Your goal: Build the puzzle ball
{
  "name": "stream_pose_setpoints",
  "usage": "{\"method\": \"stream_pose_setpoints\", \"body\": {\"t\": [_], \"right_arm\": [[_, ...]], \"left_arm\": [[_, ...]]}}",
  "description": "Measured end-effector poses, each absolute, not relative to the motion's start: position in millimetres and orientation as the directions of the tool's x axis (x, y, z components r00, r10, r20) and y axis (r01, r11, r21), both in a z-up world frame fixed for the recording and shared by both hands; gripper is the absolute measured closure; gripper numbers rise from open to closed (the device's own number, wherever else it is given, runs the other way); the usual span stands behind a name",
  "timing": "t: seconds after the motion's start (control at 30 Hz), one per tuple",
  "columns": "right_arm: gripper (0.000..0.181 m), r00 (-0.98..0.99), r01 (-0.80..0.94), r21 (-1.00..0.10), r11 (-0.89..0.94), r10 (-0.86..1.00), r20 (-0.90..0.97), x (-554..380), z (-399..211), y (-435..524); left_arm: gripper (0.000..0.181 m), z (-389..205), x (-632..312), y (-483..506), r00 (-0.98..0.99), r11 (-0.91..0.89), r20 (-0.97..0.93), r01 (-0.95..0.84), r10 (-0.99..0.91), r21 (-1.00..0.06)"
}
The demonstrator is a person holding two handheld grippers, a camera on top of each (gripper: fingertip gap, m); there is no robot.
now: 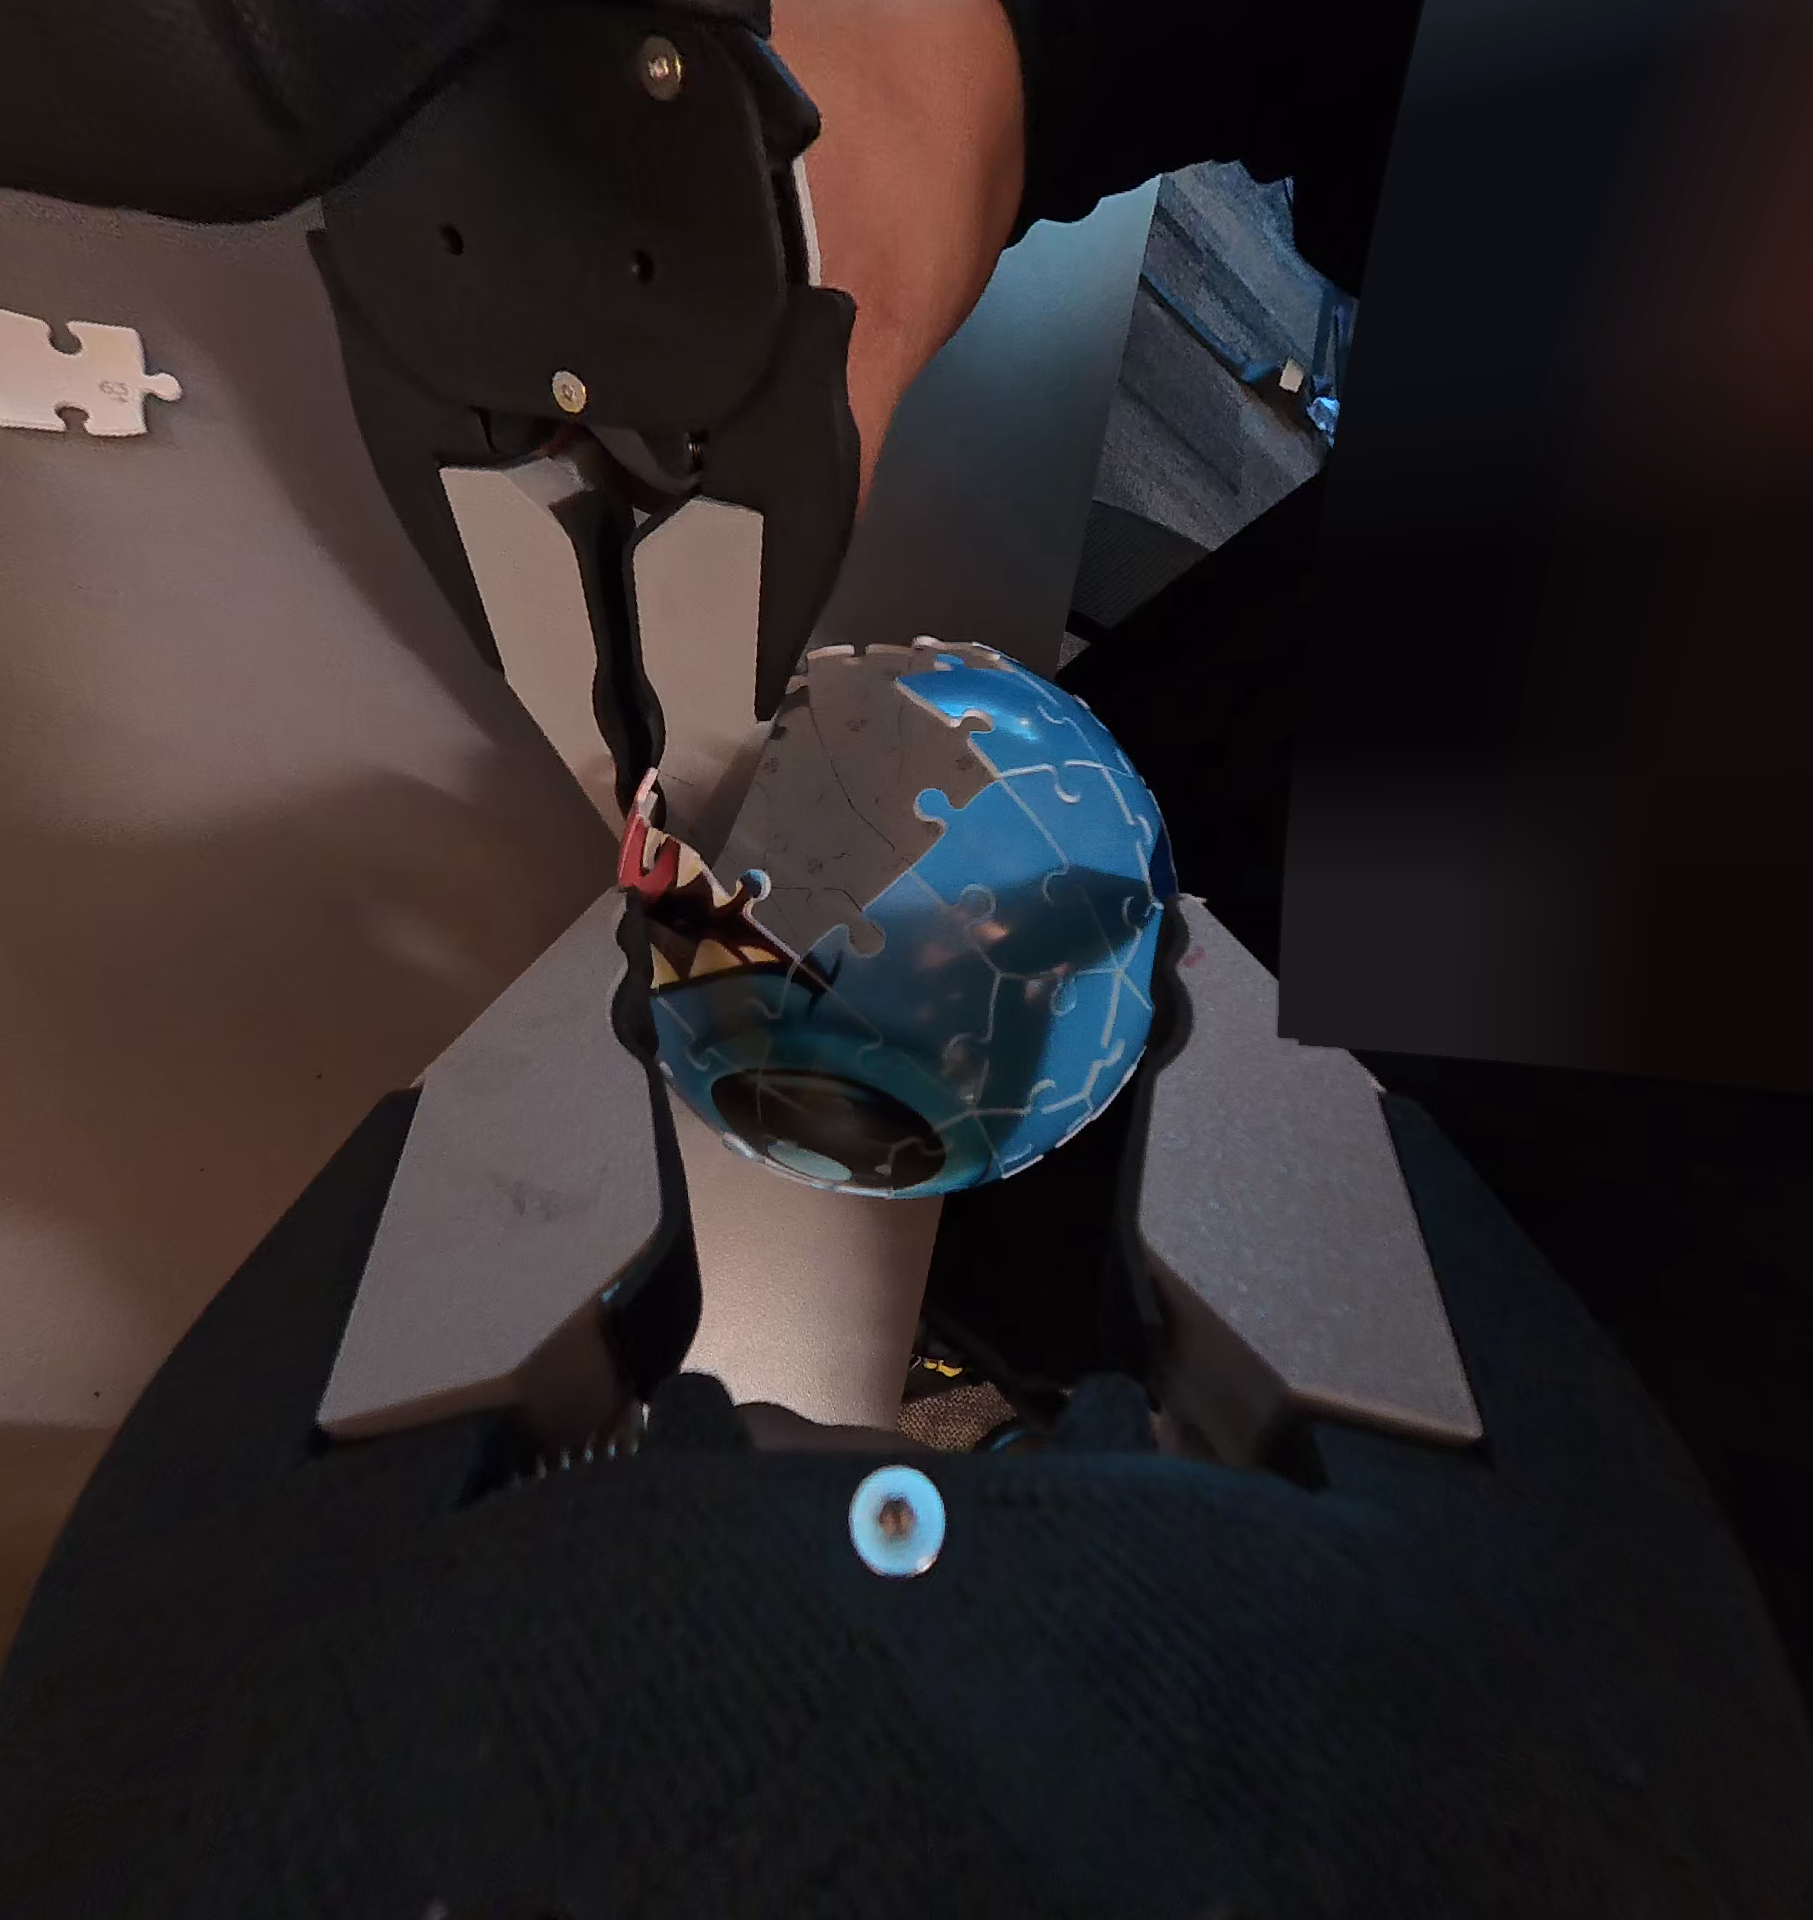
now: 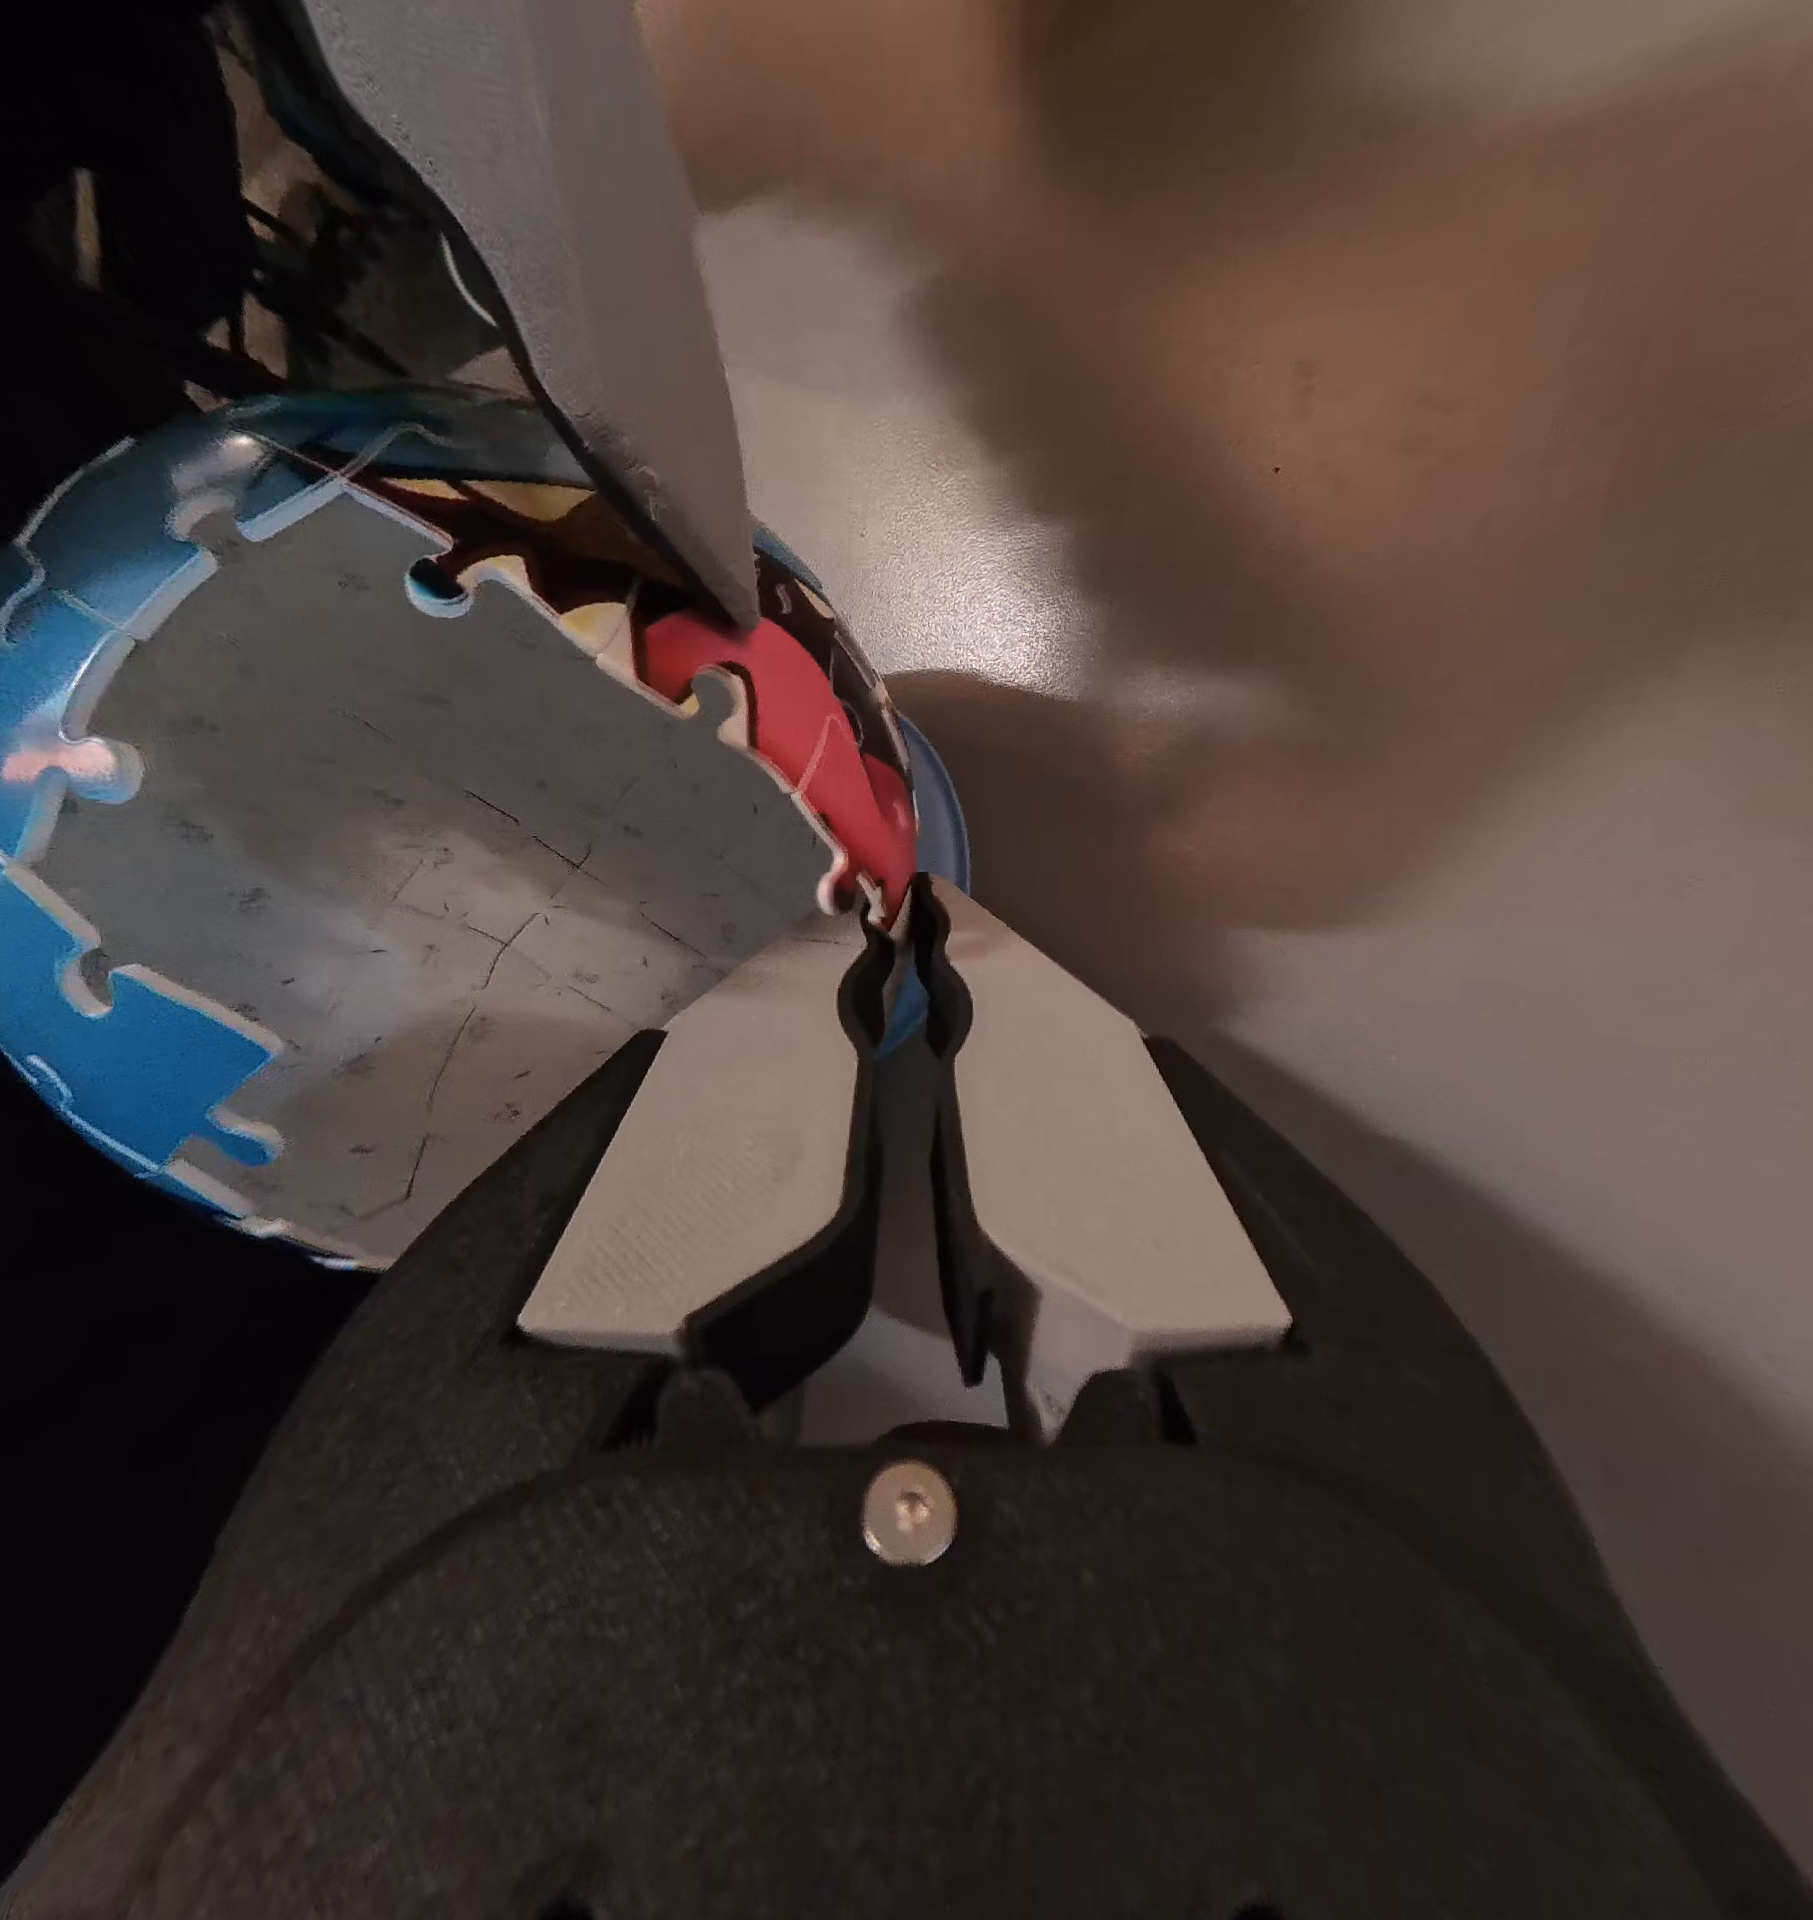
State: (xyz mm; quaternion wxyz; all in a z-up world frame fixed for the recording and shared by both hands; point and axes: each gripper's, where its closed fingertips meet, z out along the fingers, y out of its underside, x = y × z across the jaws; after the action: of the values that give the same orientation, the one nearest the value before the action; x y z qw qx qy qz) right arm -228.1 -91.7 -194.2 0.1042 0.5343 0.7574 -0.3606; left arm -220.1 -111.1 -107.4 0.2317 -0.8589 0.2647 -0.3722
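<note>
A plain grey table (image 1: 206,727) with a smooth, matte top fills the left half of the left wrist view, and in the right wrist view it runs blurred across the right side. One loose white puzzle piece (image 1: 60,371) lies flat on it near the far left edge, blank side up, well apart from everything else

Glossy blue puzzle ball (image 1: 995,935) with matt grey inside, matt grey table (image 1: 206,831), matt white loose piece (image 1: 60,369)
</note>
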Motion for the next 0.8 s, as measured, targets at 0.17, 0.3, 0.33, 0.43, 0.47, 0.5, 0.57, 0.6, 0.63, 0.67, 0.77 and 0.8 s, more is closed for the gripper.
{"method": "stream_pose_setpoints", "body": {"t": [0.17,0.3,0.33,0.43,0.47,0.5,0.57,0.6,0.63,0.67,0.77,0.8], "right_arm": [[0.181,-0.395,0.887,-0.44,0.142,0.727,-0.561,-229.6,-194.4,-92.5],[0.181,-0.398,0.884,-0.446,0.142,0.73,-0.556,-230.5,-194.9,-91.0],[0.164,-0.391,0.886,-0.441,0.141,0.739,-0.548,-231.2,-195.9,-88.5],[0.149,-0.398,0.88,-0.452,0.144,0.743,-0.538,-231.0,-192.6,-83.9],[0.149,-0.403,0.878,-0.453,0.153,0.746,-0.53,-229.8,-191.7,-82.6],[0.148,-0.412,0.874,-0.459,0.162,0.748,-0.52,-229.0,-189.9,-81.0],[0.143,-0.428,0.857,-0.489,0.163,0.754,-0.498,-229.3,-182.1,-74.4],[0.143,-0.43,0.848,-0.508,0.151,0.756,-0.493,-229.8,-176.6,-69.7],[0.138,-0.433,0.833,-0.538,0.128,0.755,-0.492,-231.2,-168.9,-65.6],[0.135,-0.441,0.812,-0.574,0.104,0.753,-0.488,-232.4,-160.0,-61.5],[0.121,-0.466,0.704,-0.708,0.056,0.789,-0.4,-229.5,-133.4,-40.0],[0.12,-0.489,0.652,-0.757,0.037,0.784,-0.383,-222.4,-123.2,-37.9]], "left_arm": [[0.087,-108.5,-220.1,-110.0,0.587,-0.756,0.517,-0.284,-0.624,-0.59],[0.087,-108.0,-220.0,-109.8,0.588,-0.758,0.519,-0.28,-0.62,-0.589],[0.087,-107.9,-220.0,-109.9,0.588,-0.759,0.519,-0.28,-0.62,-0.588],[0.087,-107.5,-219.9,-110.5,0.589,-0.758,0.52,-0.275,-0.619,-0.591],[0.086,-107.4,-220.2,-110.9,0.588,-0.758,0.521,-0.274,-0.619,-0.592],[0.086,-107.0,-220.6,-111.6,0.587,-0.759,0.522,-0.272,-0.618,-0.592],[0.086,-104.3,-221.4,-113.5,0.582,-0.754,0.522,-0.269,-0.623,-0.6],[0.086,-102.3,-221.9,-114.8,0.578,-0.748,0.521,-0.268,-0.629,-0.607],[0.087,-99.9,-222.7,-115.6,0.573,-0.742,0.518,-0.265,-0.635,-0.616],[0.087,-98.0,-224.0,-116.0,0.572,-0.736,0.514,-0.262,-0.64,-0.624],[0.084,-91.8,-227.2,-120.3,0.56,-0.703,0.488,-0.268,-0.67,-0.658],[0.084,-91.2,-230.0,-121.2,0.566,-0.693,0.47,-0.274,-0.677,-0.667]]}}
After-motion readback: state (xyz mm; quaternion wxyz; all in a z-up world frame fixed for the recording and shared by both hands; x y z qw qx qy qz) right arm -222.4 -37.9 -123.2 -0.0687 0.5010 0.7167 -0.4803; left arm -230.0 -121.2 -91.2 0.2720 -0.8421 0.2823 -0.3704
